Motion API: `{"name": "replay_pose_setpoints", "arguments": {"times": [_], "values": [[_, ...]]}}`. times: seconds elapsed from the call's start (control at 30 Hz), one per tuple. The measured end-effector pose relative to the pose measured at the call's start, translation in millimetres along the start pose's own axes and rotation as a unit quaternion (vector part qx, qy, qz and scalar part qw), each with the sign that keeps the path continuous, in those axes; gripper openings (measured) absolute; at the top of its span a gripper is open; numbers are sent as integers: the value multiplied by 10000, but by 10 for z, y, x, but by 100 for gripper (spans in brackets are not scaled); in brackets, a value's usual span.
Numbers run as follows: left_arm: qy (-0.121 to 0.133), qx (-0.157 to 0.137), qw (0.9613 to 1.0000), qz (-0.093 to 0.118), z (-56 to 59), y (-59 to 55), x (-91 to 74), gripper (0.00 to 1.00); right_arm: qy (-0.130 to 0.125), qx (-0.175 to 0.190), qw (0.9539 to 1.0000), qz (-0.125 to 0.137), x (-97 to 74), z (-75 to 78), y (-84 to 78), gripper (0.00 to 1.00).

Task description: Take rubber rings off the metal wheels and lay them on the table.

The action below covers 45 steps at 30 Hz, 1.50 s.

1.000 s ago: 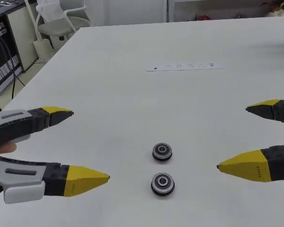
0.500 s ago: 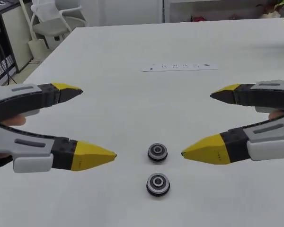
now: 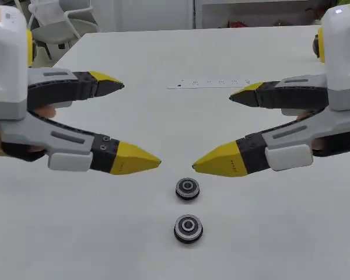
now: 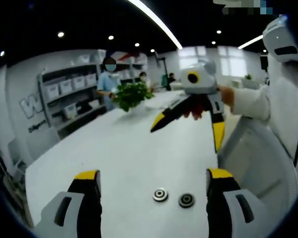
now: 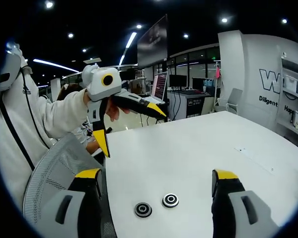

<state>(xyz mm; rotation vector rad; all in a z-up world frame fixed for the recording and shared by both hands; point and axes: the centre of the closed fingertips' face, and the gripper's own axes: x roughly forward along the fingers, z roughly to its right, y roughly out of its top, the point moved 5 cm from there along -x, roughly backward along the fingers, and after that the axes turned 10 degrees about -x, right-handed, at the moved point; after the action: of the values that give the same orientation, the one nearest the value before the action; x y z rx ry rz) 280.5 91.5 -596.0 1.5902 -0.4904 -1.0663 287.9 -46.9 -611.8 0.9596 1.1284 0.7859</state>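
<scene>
Two small round metal wheels, the far wheel and the near wheel, are seen lying flat on the smooth white desk, close together but apart. Black rubber rings are still fitted around them. The left tool and right tool, pointed and yellow-tipped, are held spread wide, clasping nothing. Since half a second ago, both have been brought inward, tips nearly facing above the far wheel.

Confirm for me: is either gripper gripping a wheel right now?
No, the left gripper and right gripper stand open, apart from the far wheel and the near wheel.
</scene>
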Motion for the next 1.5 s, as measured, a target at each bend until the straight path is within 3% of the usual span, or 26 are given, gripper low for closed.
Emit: {"name": "replay_pose_setpoints", "arguments": {"times": [0.1,0.17,0.23,0.33,0.4,0.47,0.53,0.77,0.97,1.13,1.3,1.37,1.5], "values": [[23,3,9999,-139,-16,-55,80,84,76,43,10000,2,48,-11,-81,84],[-33,194,9994,-298,23,-166,133,81,103,58,9999,-53,74,-42,-170,83],[-75,152,9994,-310,43,-227,172,80,255,-20,9997,-7,108,-102,-246,82],[-255,-123,9996,-85,87,-329,247,80,509,81,9986,99,184,-161,-364,75],[-265,-288,9992,-20,82,-415,276,79,601,31,9982,23,234,-186,-431,71],[-241,-426,9988,-5,88,-522,297,75,757,-157,9970,-84,283,-234,-515,72],[-252,-471,9986,37,116,-604,300,72,796,-72,9967,-137,317,-246,-575,72],[-318,-728,9967,172,200,-730,319,70,931,86,9953,-244,385,-299,-731,68],[-502,-587,9970,99,314,-791,402,66,1064,113,9940,-241,426,-375,-854,61],[-601,-590,9964,-128,353,-931,465,66,1153,79,9924,-412,429,-388,-955,55],[-648,-597,9959,-188,380,-1008,539,61,1202,139,9910,-571,451,-397,-1067,50],[-566,-252,9979,-180,368,-1004,562,59,1223,178,9903,-642,464,-397,-1123,48],[-688,-157,9973,-223,442,-1026,613,55,1276,192,9886,-780,476,-400,-1224,45]]}}
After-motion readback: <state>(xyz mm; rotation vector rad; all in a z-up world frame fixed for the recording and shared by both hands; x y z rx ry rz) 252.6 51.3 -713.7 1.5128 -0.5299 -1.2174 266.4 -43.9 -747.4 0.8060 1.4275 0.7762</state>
